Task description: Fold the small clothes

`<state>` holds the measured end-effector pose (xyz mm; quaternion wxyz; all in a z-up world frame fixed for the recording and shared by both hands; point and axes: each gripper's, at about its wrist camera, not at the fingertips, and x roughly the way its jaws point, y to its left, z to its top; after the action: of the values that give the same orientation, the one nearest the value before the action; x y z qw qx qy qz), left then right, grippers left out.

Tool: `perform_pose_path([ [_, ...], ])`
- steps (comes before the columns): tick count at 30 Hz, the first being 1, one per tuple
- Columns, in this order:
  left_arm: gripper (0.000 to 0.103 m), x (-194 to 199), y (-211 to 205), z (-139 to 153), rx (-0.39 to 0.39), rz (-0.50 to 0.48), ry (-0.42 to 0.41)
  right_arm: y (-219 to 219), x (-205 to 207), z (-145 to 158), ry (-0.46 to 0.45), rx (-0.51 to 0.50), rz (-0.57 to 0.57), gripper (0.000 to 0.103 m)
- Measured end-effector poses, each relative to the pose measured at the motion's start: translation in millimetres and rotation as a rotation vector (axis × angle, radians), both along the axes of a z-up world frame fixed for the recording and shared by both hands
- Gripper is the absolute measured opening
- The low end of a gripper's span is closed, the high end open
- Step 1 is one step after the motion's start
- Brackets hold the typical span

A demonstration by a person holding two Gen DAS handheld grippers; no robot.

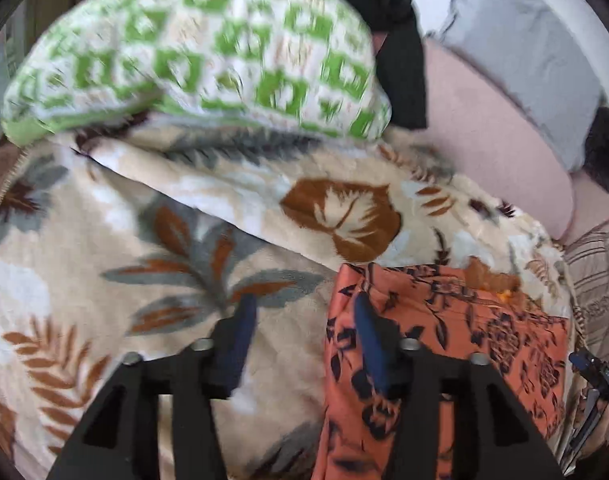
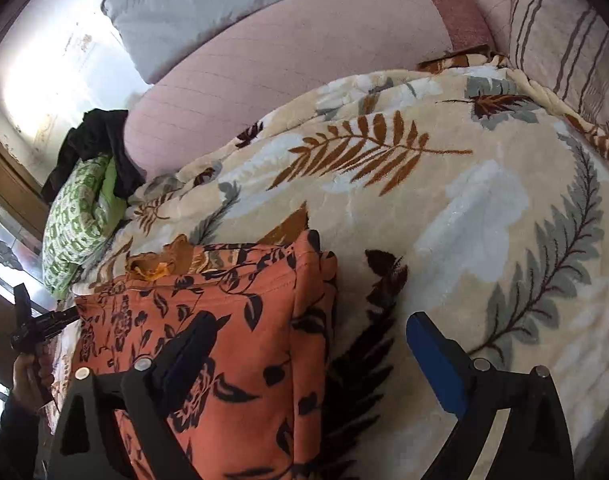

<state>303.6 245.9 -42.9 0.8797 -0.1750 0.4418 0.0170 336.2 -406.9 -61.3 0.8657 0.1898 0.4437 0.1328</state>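
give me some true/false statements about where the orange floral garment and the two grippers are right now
1. The orange floral garment lies folded on the leaf-print blanket. True.
2. The right gripper is clamped shut on the garment. False: its jaws stand wide open, with nothing pinched between them.
3. The left gripper holds a green checked cloth. False: its jaws are open and empty; the green patterned pillow lies beyond it at the blanket's far edge.
4. A black garment lies beside the green pillow. True.
5. The orange garment hangs in the air. False: it rests on the blanket.
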Motion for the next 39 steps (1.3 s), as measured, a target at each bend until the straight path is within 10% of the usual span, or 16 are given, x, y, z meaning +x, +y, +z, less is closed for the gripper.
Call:
perform_pose_path([
  [11, 0.062, -82, -73, -60, 0.045, -0.228, 0.108, 34, -60, -41, 0.155, 0.003, 0.159, 0.086],
  [14, 0.019, -62, -73, -59, -0.018, -0.211, 0.151, 37, -48, -47, 0.211, 0.029, 0.156, 0.053],
  [16, 0.015, -55, -80, -50, 0.026, -0.2, 0.17, 47, -41, -47, 0.256, 0.022, 0.191, 0.024],
  [18, 0.015, -62, -87, -31, 0.083, -0.206, 0.14, 53, -41, -35, 0.254, 0.003, 0.193, 0.02],
  [25, 0.015, -139, -87, 41, 0.074, -0.236, -0.001, 43, -93, 43, 0.16, 0.042, 0.221, 0.019],
  [30, 0.018, -212, -91, -5, -0.022, -0.241, 0.096, 28, -171, 26, 0.215, 0.066, 0.205, 0.02],
  [33, 0.034, -218, -87, -58, -0.012, -0.218, 0.21, 24, -195, -27, 0.305, -0.011, 0.168, 0.032],
  [36, 0.038, -215, -68, -39, -0.068, -0.152, 0.128, 2, -201, -37, 0.276, 0.091, 0.085, 0.067],
  [39, 0.061, -206, -55, -4, -0.011, -0.145, -0.017, -6, -198, -5, 0.158, 0.048, 0.052, 0.078],
])
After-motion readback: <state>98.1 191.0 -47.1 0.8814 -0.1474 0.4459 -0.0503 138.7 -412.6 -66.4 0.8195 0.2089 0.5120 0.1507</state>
